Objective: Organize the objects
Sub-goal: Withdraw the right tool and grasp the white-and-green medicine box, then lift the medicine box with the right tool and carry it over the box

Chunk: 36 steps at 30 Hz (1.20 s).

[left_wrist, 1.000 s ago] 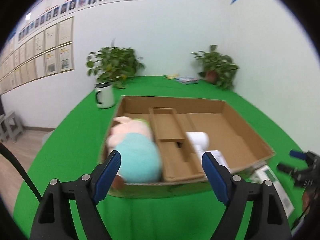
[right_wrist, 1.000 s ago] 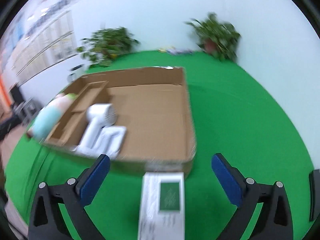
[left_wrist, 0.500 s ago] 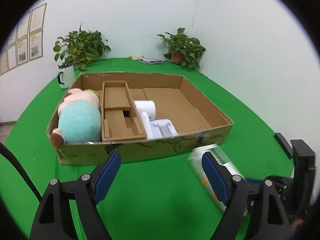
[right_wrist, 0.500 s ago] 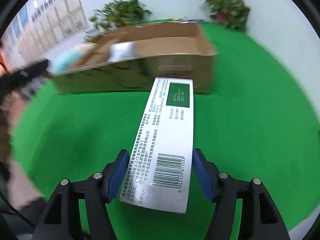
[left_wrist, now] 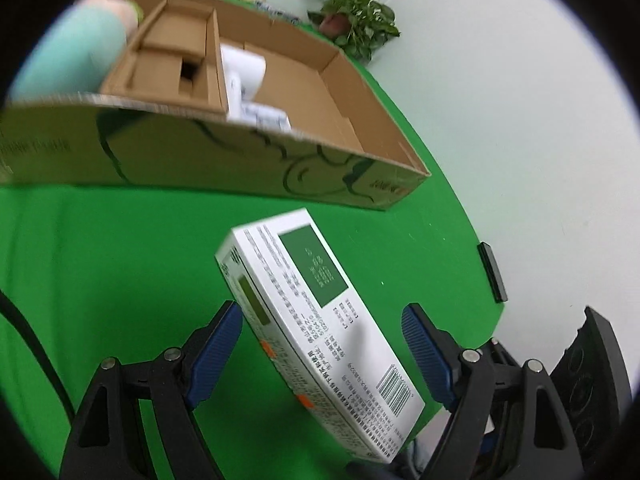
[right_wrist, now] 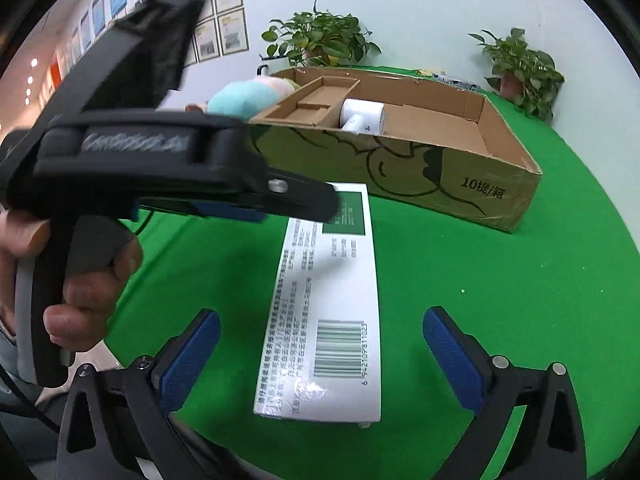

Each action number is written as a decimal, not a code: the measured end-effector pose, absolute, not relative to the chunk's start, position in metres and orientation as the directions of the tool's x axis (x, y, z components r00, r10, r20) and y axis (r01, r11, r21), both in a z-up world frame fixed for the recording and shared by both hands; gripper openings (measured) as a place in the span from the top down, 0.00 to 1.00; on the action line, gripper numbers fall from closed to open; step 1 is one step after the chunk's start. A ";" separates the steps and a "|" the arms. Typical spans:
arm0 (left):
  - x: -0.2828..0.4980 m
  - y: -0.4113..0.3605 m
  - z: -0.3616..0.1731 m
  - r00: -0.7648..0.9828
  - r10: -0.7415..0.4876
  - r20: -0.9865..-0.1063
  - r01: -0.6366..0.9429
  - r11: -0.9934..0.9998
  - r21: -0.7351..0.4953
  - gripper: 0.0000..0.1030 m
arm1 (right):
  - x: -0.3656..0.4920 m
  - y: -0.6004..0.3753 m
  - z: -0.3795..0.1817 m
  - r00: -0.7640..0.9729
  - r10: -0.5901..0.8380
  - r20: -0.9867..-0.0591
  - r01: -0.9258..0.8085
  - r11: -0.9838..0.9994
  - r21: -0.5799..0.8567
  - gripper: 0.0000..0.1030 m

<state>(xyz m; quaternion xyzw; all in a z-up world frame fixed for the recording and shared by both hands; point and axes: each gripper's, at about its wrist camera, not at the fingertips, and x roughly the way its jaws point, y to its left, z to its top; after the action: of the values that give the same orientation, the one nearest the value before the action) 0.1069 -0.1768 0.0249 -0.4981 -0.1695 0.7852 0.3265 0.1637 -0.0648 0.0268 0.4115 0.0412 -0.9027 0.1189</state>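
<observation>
A long white box with a green panel and a barcode (left_wrist: 320, 312) (right_wrist: 328, 304) lies flat on the green cloth in front of the cardboard box (left_wrist: 224, 160) (right_wrist: 472, 176). My left gripper (left_wrist: 322, 344) is open, its blue pads on either side of the white box's near half. My right gripper (right_wrist: 320, 348) is open around the barcode end, not touching it. The left gripper's body (right_wrist: 168, 160) crosses the right wrist view from the left, over the box's far end.
The cardboard box holds a teal and pink plush toy (right_wrist: 244, 96), a cardboard insert (left_wrist: 172, 60) and a white device (right_wrist: 362, 116). Two potted plants (right_wrist: 320, 40) (right_wrist: 520, 68) stand at the back. A flat black object (left_wrist: 493, 272) lies at the cloth's right edge.
The right gripper, shut on the white box half a second ago, has opened and let it go on the cloth. The left gripper has moved in over the white box.
</observation>
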 end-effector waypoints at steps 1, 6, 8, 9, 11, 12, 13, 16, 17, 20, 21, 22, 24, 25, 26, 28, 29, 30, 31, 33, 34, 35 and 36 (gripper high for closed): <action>0.107 -0.176 0.022 -0.283 0.686 -0.670 -0.338 -0.725 -0.600 0.23 | 0.164 -0.066 0.025 -0.630 -0.179 -0.756 0.251 -0.968 0.020 0.01; 0.108 -0.176 0.006 -0.271 0.683 -0.678 -0.285 -0.730 -0.621 0.36 | 0.143 -0.075 0.017 -0.597 -0.184 -0.781 0.251 -0.967 0.036 0.18; 0.108 -0.176 0.003 -0.269 0.684 -0.678 -0.268 -0.729 -0.629 0.43 | 0.138 -0.076 0.014 -0.589 -0.182 -0.788 0.244 -0.969 0.042 0.25; 0.107 -0.177 0.002 -0.275 0.682 -0.678 -0.266 -0.731 -0.628 0.45 | 0.136 -0.076 0.013 -0.587 -0.177 -0.790 0.237 -0.971 0.041 0.28; 0.105 -0.177 0.002 -0.276 0.679 -0.680 -0.258 -0.734 -0.628 0.49 | 0.130 -0.074 0.012 -0.581 -0.173 -0.796 0.218 -0.974 0.052 0.37; 0.104 -0.178 0.001 -0.276 0.680 -0.679 -0.254 -0.733 -0.631 0.50 | 0.129 -0.073 0.012 -0.577 -0.176 -0.797 0.209 -0.976 0.065 0.39; 0.103 -0.178 0.001 -0.276 0.683 -0.676 -0.251 -0.730 -0.636 0.50 | 0.127 -0.070 0.012 -0.575 -0.187 -0.796 0.203 -0.976 0.082 0.39; 0.103 -0.180 0.003 -0.278 0.686 -0.673 -0.250 -0.728 -0.638 0.51 | 0.125 -0.064 0.013 -0.566 -0.218 -0.795 0.186 -0.973 0.135 0.40; 0.103 -0.179 0.003 -0.279 0.687 -0.671 -0.250 -0.727 -0.640 0.53 | 0.125 -0.061 0.013 -0.562 -0.230 -0.795 0.178 -0.972 0.155 0.40; 0.102 -0.182 0.006 -0.283 0.693 -0.663 -0.249 -0.721 -0.647 0.55 | 0.123 -0.051 0.014 -0.554 -0.274 -0.786 0.152 -0.962 0.227 0.40; 0.101 -0.182 0.006 -0.282 0.694 -0.663 -0.250 -0.720 -0.647 0.55 | 0.122 -0.048 0.014 -0.554 -0.287 -0.782 0.146 -0.958 0.248 0.40; 0.101 -0.182 0.006 -0.281 0.695 -0.662 -0.251 -0.719 -0.648 0.54 | 0.123 -0.047 0.015 -0.555 -0.296 -0.777 0.142 -0.955 0.262 0.40; 0.100 -0.183 0.008 -0.276 0.699 -0.660 -0.251 -0.715 -0.653 0.54 | 0.124 -0.044 0.015 -0.555 -0.312 -0.771 0.134 -0.949 0.287 0.40; 0.099 -0.183 0.008 -0.273 0.701 -0.659 -0.249 -0.713 -0.656 0.54 | 0.123 -0.042 0.015 -0.554 -0.319 -0.769 0.131 -0.945 0.298 0.40; 0.099 -0.184 0.008 -0.271 0.702 -0.658 -0.248 -0.712 -0.657 0.54 | 0.124 -0.041 0.015 -0.553 -0.326 -0.767 0.127 -0.943 0.309 0.41; 0.102 -0.188 0.008 -0.265 0.707 -0.656 -0.241 -0.707 -0.665 0.54 | 0.123 -0.039 0.014 -0.549 -0.337 -0.765 0.119 -0.937 0.327 0.41; 0.102 -0.188 0.008 -0.263 0.709 -0.654 -0.238 -0.705 -0.669 0.54 | 0.123 -0.039 0.014 -0.548 -0.341 -0.764 0.117 -0.935 0.334 0.41; 0.102 -0.188 0.008 -0.263 0.710 -0.653 -0.237 -0.703 -0.670 0.54 | 0.122 -0.038 0.014 -0.547 -0.347 -0.762 0.114 -0.933 0.343 0.41; 0.102 -0.188 0.009 -0.262 0.712 -0.652 -0.237 -0.702 -0.672 0.54 | 0.122 -0.037 0.014 -0.546 -0.354 -0.759 0.110 -0.929 0.353 0.41; 0.102 -0.189 0.009 -0.261 0.714 -0.650 -0.235 -0.700 -0.674 0.54 | 0.122 -0.036 0.013 -0.546 -0.362 -0.756 0.109 -0.925 0.364 0.41; 0.102 -0.189 0.009 -0.261 0.713 -0.650 -0.235 -0.701 -0.674 0.54 | 0.122 -0.035 0.013 -0.545 -0.368 -0.753 0.110 -0.922 0.370 0.41; 0.102 -0.189 0.010 -0.261 0.713 -0.651 -0.234 -0.701 -0.674 0.54 | 0.122 -0.035 0.014 -0.545 -0.374 -0.750 0.111 -0.919 0.378 0.41; 0.102 -0.189 0.010 -0.257 0.714 -0.651 -0.232 -0.699 -0.676 0.54 | 0.123 -0.035 0.014 -0.546 -0.378 -0.748 0.114 -0.918 0.381 0.41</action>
<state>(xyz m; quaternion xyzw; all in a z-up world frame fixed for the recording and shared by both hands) 0.1015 -0.1885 0.0097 -0.5236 -0.2304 0.7587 0.3117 0.1230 -0.0354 0.0139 0.4551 -0.1451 -0.8671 0.1416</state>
